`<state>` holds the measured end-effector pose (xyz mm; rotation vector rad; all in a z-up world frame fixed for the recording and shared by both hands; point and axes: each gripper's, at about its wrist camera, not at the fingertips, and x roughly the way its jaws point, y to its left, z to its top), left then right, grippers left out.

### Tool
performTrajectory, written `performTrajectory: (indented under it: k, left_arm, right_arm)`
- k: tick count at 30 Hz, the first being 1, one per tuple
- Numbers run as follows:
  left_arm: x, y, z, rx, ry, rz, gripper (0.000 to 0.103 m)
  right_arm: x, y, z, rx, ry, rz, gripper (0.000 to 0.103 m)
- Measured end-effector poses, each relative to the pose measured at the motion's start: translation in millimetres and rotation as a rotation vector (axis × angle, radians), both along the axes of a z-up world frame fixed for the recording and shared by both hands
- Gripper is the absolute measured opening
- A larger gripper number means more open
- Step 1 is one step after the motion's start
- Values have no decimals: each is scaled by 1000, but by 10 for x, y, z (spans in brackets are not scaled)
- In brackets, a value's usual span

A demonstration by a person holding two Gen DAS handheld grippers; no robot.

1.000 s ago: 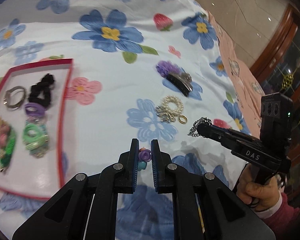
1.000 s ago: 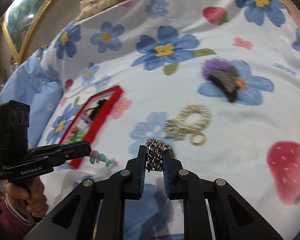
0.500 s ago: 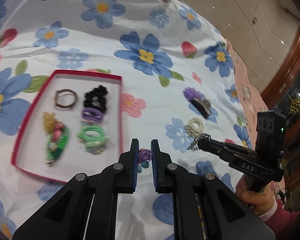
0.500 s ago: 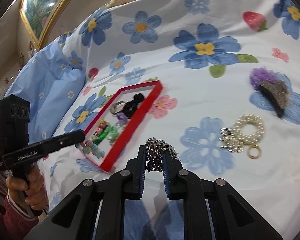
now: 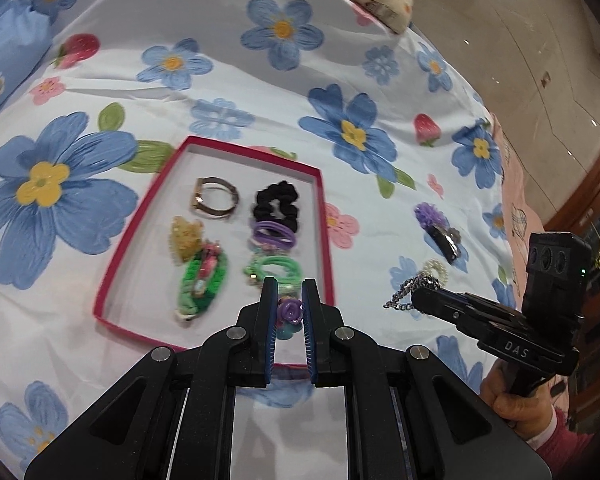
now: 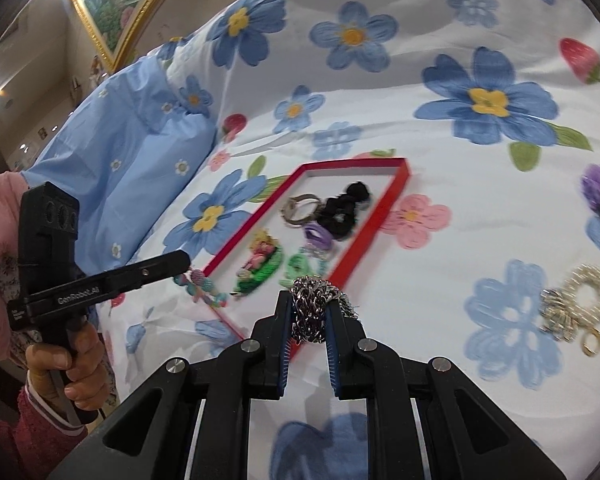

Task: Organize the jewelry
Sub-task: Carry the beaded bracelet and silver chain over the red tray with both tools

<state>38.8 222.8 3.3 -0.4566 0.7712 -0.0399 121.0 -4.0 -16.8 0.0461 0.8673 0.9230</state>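
The left tool [image 5: 289, 312] is clamped on a small bead bracelet [image 5: 289, 311], a purple rose bead showing between its fingers with a teal bead under it. The right tool [image 6: 309, 312] is clamped on a bunched silver chain [image 6: 310, 312]; in the left view a loop of that chain hangs free from its tip.

Both loads are headed, by my reading, for the red tray [image 5: 327, 240] on the flowered bed [image 5: 380, 92]. The tray lies ahead of both tools, its long axis running away from the left tool. The left tool is the nearer: it sits over the tray's near edge, towards the near right corner, so a short push forward puts the bracelet over bare lining. The right tool stands off the tray's right rim and must travel left across that rim to get there.

Inside the tray, the right column already holds a black scrunchie [image 5: 276, 204], purple hair ties [image 5: 274, 236] and green hair ties [image 5: 276, 268]; the left column holds a metal bangle [image 5: 214, 200] and a green plush piece [image 5: 202, 284]. Free space shows at the near end and along the far end. The bracelet's hanging beads look, in the blurred right view, to be just outside the near rim, though I cannot be sure.

A pearl bracelet [image 6: 576, 300] and a purple hair clip [image 5: 440, 232] lie on the bed to the right, well apart from the tray.
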Motion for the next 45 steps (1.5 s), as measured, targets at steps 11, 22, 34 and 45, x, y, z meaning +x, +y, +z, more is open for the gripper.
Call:
performTrajectory:
  k: [11,22,34,45]
  left_arm:
    - [32,265,-170,-22,27,41,10]
    - [58,435,-510,-53,92,64,10]
    - [113,543,-815,-65,166,88,10]
    - [148,512,-846,-50,184,77,11]
  right_arm:
    - [-22,587,-33,-6,10,107,15]
    - [36,925,-462,-109,86,159,15]
    - [59,1057,-697,-229,90,198,15]
    - [49,1165,-706,-301,76,248,17]
